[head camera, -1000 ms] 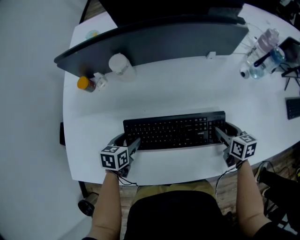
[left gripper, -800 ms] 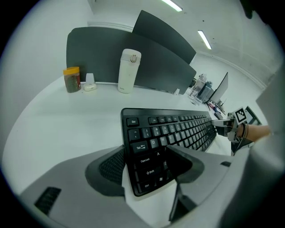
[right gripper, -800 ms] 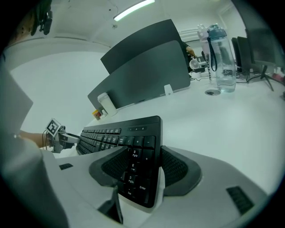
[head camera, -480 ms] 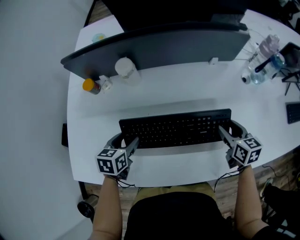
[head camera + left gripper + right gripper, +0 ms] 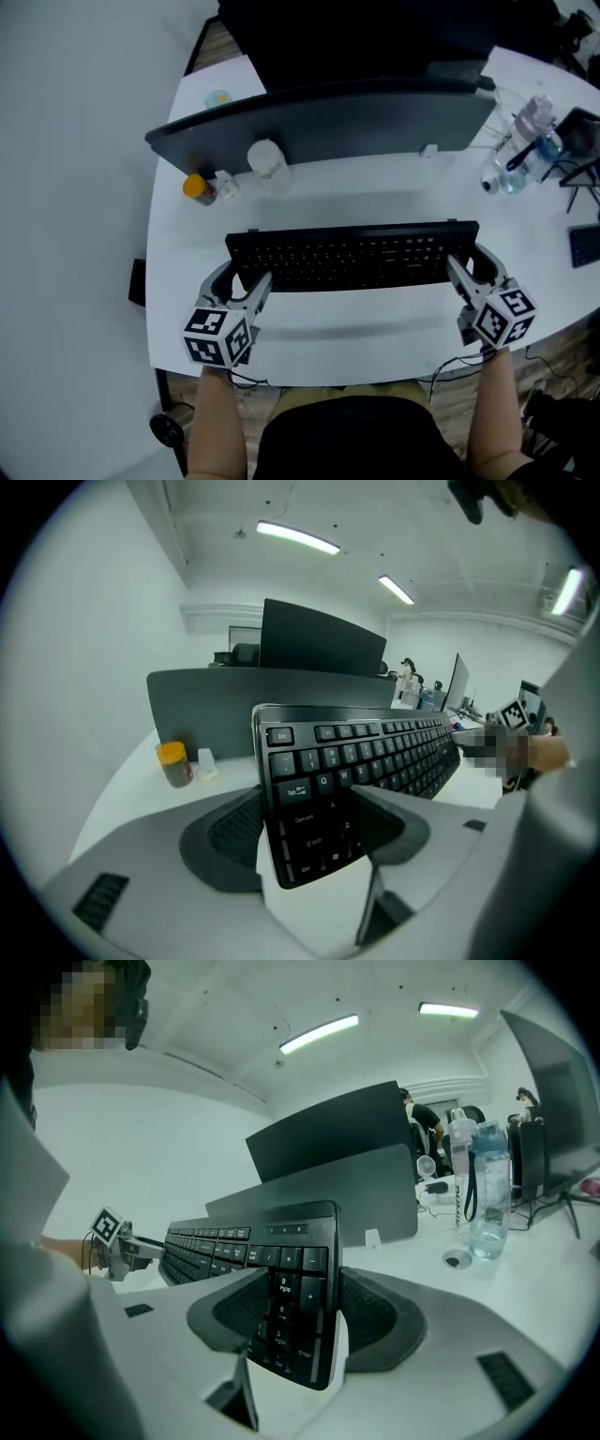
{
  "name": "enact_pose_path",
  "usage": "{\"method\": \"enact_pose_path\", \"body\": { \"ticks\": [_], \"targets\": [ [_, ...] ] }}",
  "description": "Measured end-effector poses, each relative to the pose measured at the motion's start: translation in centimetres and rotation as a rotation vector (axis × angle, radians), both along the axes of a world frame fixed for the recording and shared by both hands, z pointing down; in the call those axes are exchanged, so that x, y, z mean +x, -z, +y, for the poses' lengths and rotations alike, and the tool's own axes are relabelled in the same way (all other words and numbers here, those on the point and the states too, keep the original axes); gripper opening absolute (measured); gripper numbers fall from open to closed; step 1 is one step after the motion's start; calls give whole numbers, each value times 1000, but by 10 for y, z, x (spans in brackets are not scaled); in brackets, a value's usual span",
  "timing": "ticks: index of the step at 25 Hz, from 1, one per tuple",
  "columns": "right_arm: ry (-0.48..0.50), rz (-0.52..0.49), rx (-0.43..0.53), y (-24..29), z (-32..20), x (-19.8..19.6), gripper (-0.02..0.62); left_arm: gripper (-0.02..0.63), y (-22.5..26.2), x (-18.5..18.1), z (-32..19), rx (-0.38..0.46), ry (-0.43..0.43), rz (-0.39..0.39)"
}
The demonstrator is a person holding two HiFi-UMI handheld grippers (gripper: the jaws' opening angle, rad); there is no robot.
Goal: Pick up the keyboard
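**Head view.** The keyboard (image 5: 352, 255) hangs level in the air in front of the dark partition (image 5: 328, 117), its long side parallel to it. A second ago it lay flat on the white table (image 5: 375, 192). Now it looks larger, and its shadow falls on the table on the side away from the partition. The left gripper (image 5: 242, 279) pinches the keyboard's left end and the right gripper (image 5: 467, 270) pinches its right end, as before. Both have risen with it. The orange-capped jar (image 5: 198, 188) and the white cup (image 5: 268, 161) stand at the foot of the partition, unmoved.

**Left gripper view.** The left gripper's (image 5: 314, 822) jaws are clamped on the keyboard's (image 5: 356, 757) Esc-and-Tab end. The rest of the board runs out to the right, in front of the partition (image 5: 234, 705). The jar (image 5: 173, 763) stands against the partition, below the level of the keys.

**Right gripper view.** The right gripper's (image 5: 286, 1321) jaws grip the number-pad end of the keyboard (image 5: 281, 1274), one pad on each long edge. The board is tilted slightly, clear of the table, with the partition (image 5: 328, 1185) behind it. A water bottle (image 5: 486, 1199) stands just past the partition's right end.
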State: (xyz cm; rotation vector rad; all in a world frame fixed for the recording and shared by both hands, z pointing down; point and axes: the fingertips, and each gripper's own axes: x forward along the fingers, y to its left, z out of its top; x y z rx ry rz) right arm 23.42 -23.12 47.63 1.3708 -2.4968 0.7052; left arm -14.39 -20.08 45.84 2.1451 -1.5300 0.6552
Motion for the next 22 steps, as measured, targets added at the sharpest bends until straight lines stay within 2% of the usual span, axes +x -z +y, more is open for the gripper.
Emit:
{"method": "enact_pose_path", "body": {
  "ticks": [10, 22],
  "targets": [
    [8, -21, 201, 68, -5, 17, 232, 291, 73, 17, -3, 167, 3, -45],
    [1, -26, 377, 141, 8, 41, 232, 291, 149, 42, 12, 353, 14, -81]
  ]
}}
